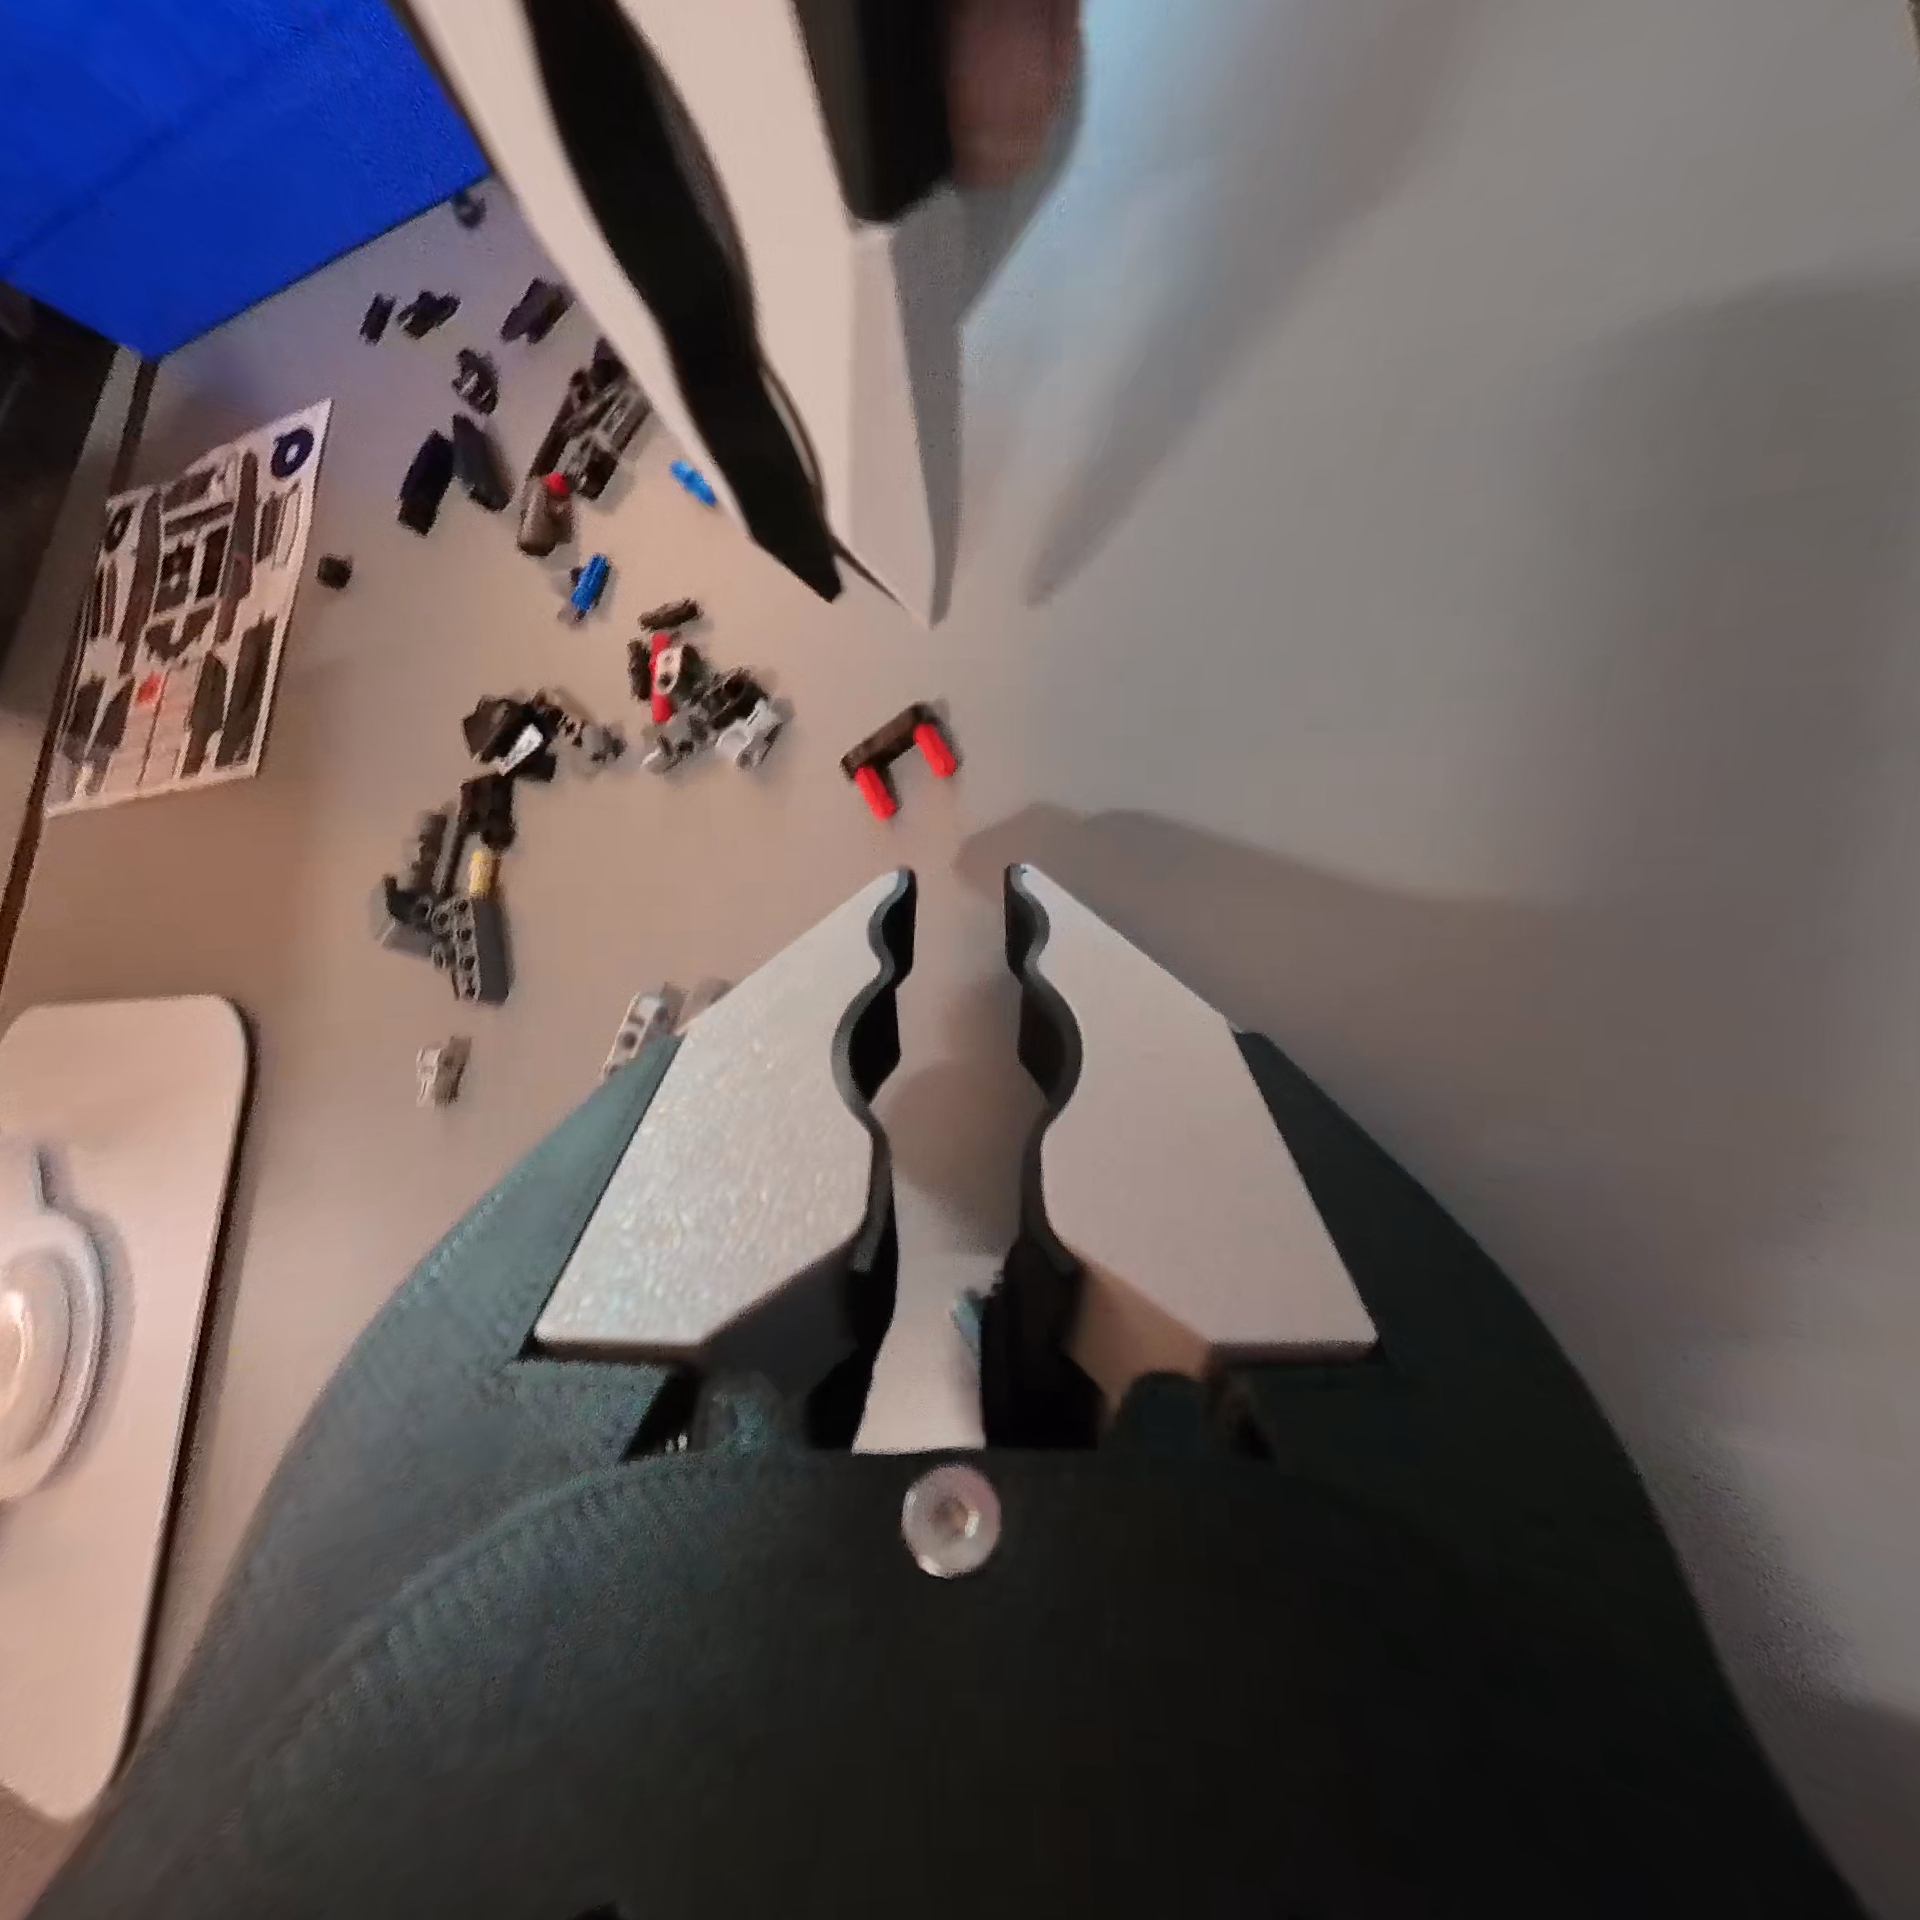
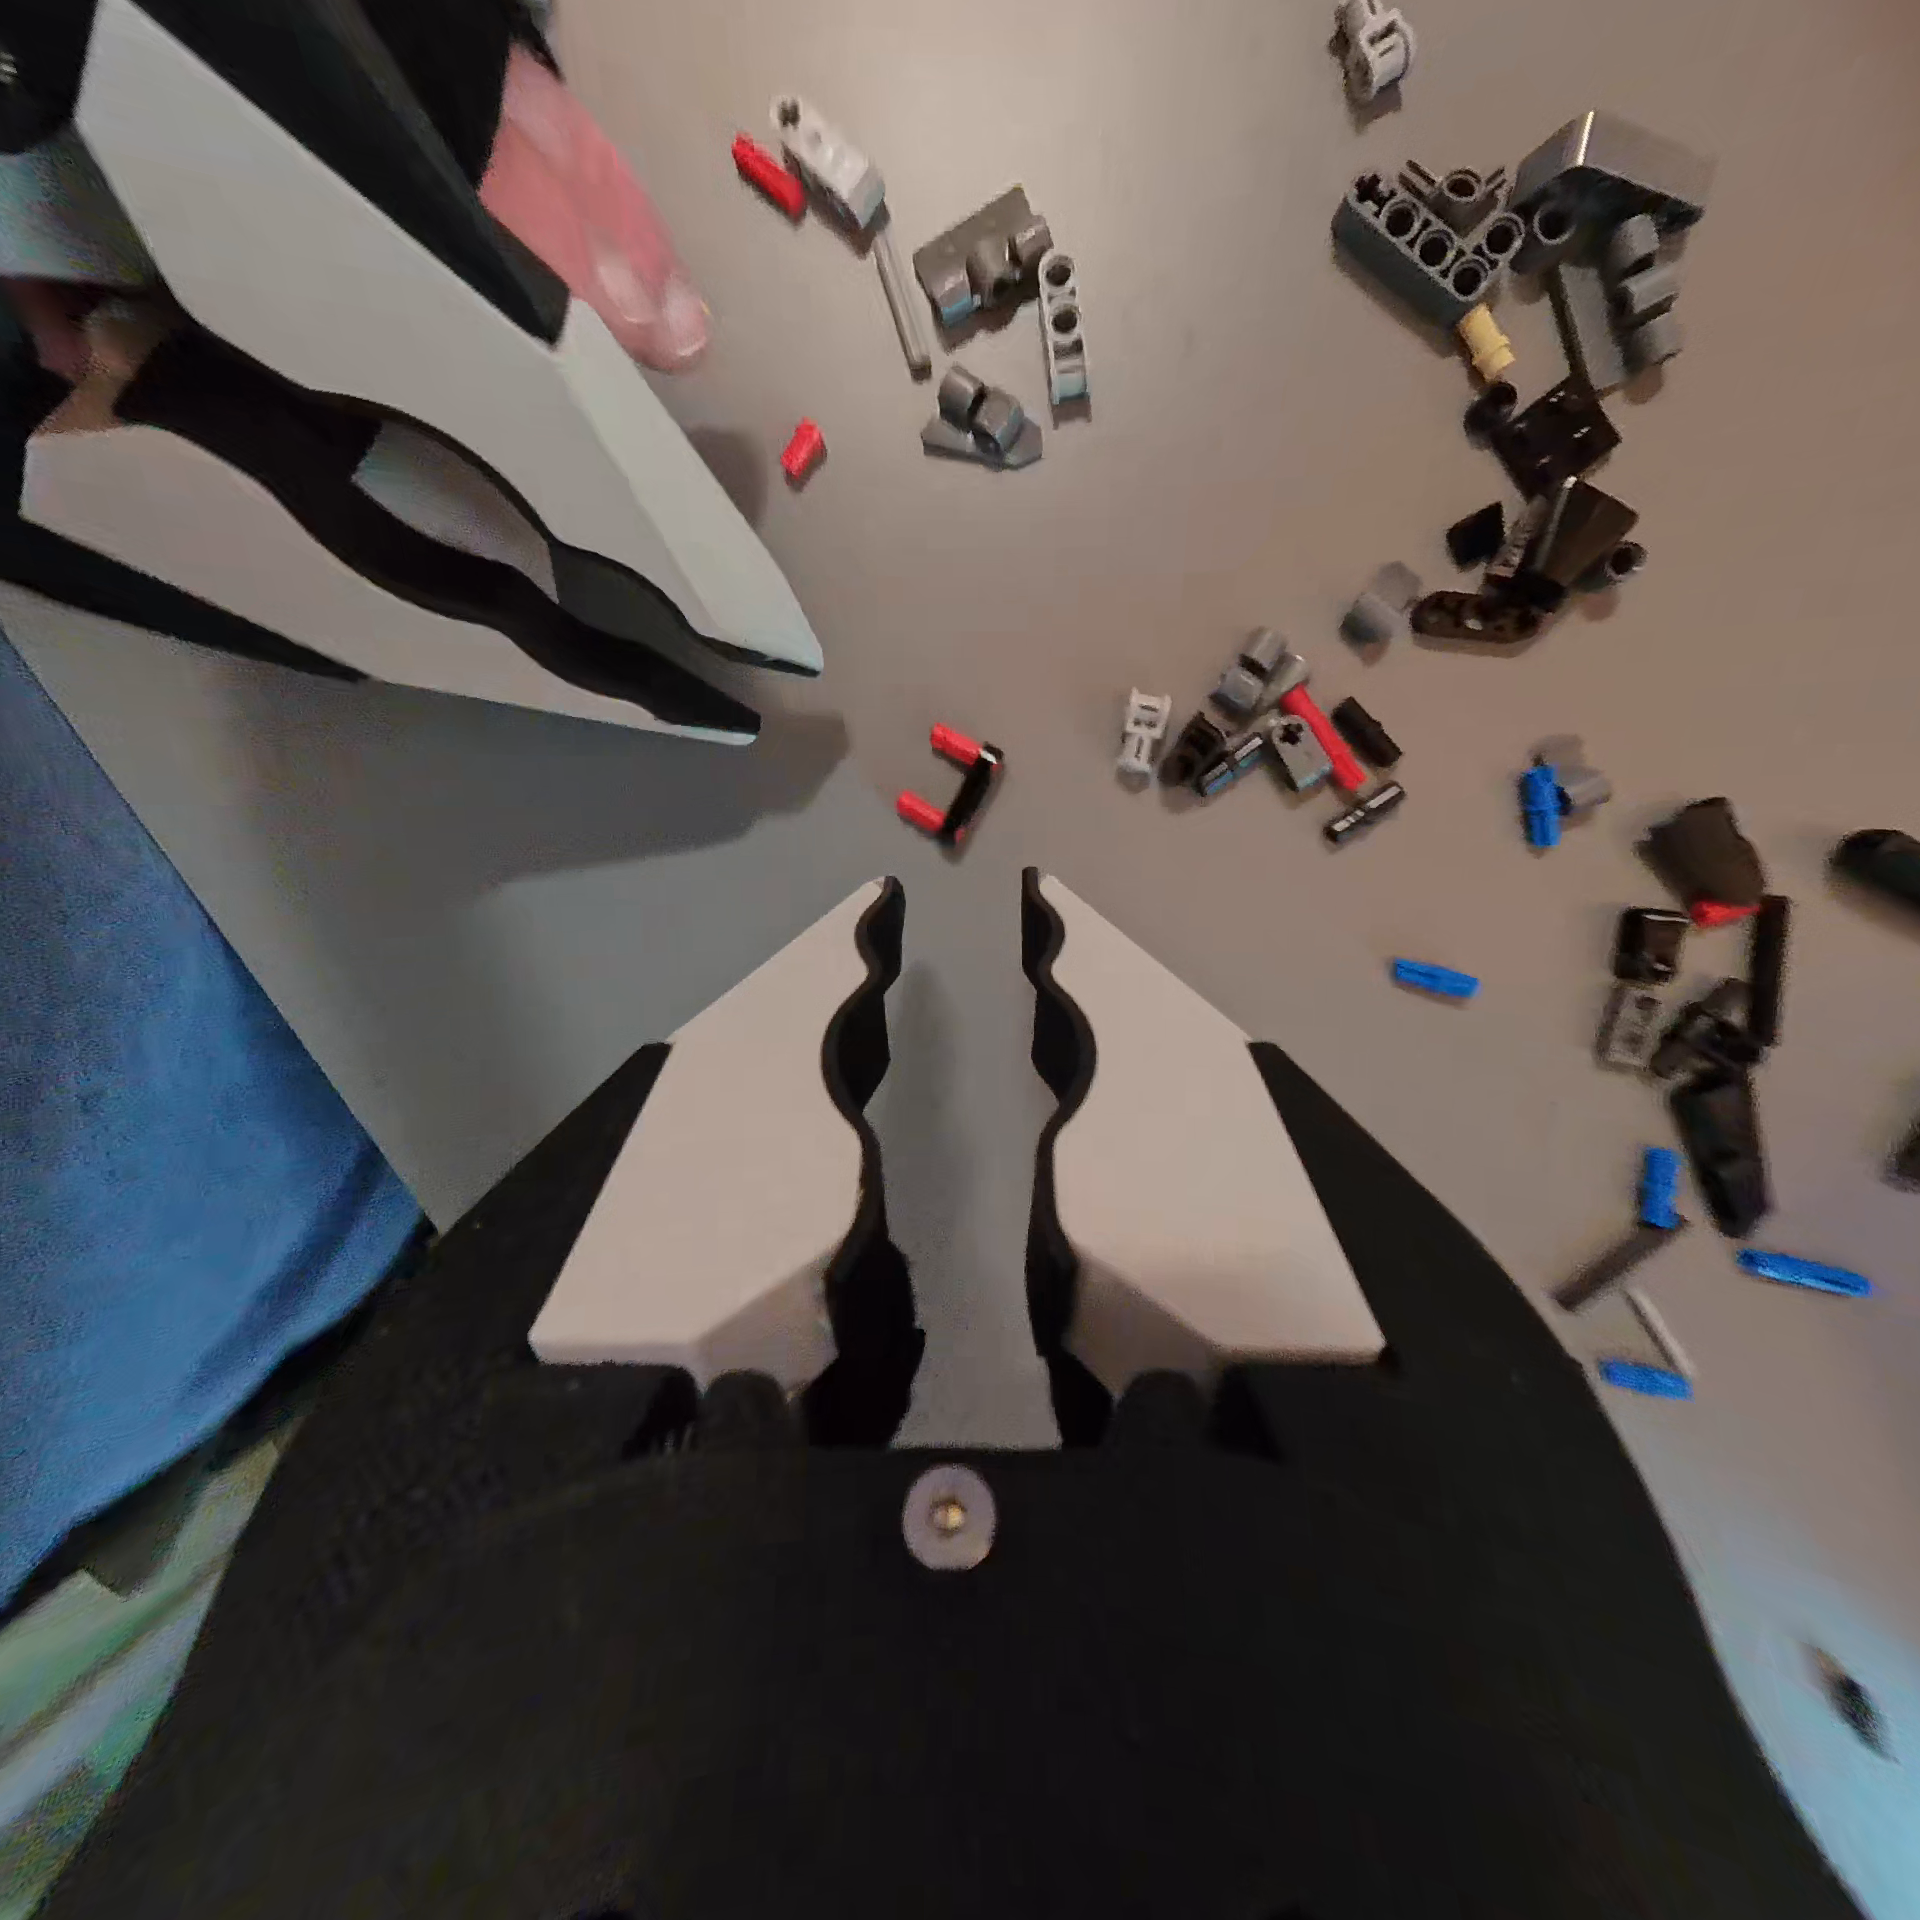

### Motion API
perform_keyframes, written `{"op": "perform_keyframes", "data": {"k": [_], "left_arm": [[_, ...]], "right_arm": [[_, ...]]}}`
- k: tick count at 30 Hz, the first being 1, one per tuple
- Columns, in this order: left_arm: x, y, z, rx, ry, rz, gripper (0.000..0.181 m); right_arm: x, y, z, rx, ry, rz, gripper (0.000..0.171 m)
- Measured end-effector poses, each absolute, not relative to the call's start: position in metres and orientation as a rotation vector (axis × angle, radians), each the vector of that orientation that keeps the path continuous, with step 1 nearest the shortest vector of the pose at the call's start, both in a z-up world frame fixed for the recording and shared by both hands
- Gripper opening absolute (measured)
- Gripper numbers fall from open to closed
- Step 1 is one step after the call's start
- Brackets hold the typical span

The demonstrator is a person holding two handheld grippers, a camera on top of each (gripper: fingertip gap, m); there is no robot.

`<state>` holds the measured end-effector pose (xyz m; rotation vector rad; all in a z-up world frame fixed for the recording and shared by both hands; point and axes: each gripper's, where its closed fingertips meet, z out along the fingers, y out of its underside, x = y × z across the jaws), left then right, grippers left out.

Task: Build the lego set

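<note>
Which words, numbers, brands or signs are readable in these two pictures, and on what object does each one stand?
Printed sheet, far left in the left wrist view: only dark shapes show; any writing is too small and blurred to read.
Lego pieces: no readable marks.
Left gripper and right gripper: no labels visible.
No text can be quoted.
</note>
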<state>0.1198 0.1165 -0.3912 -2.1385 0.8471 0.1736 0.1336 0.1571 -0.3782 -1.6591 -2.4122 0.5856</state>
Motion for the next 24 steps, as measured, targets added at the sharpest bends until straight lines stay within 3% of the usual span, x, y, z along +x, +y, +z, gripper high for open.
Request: {"op": "perform_keyframes", "data": {"k": [6,13,24], "left_arm": [[0.098,0.094,-0.378,-2.220,0.695,0.220,0.018],[0.072,0.062,-0.362,-2.267,0.488,0.311,0.017],[0.061,0.019,-0.352,-2.261,0.239,0.346,0.015]], "right_arm": [[0.118,0.143,-0.394,-1.745,-2.307,0.709,0.024],[0.113,0.142,-0.402,-1.740,-2.318,0.694,0.002],[0.104,0.131,-0.401,-1.698,-2.320,0.731,0.000]]}}
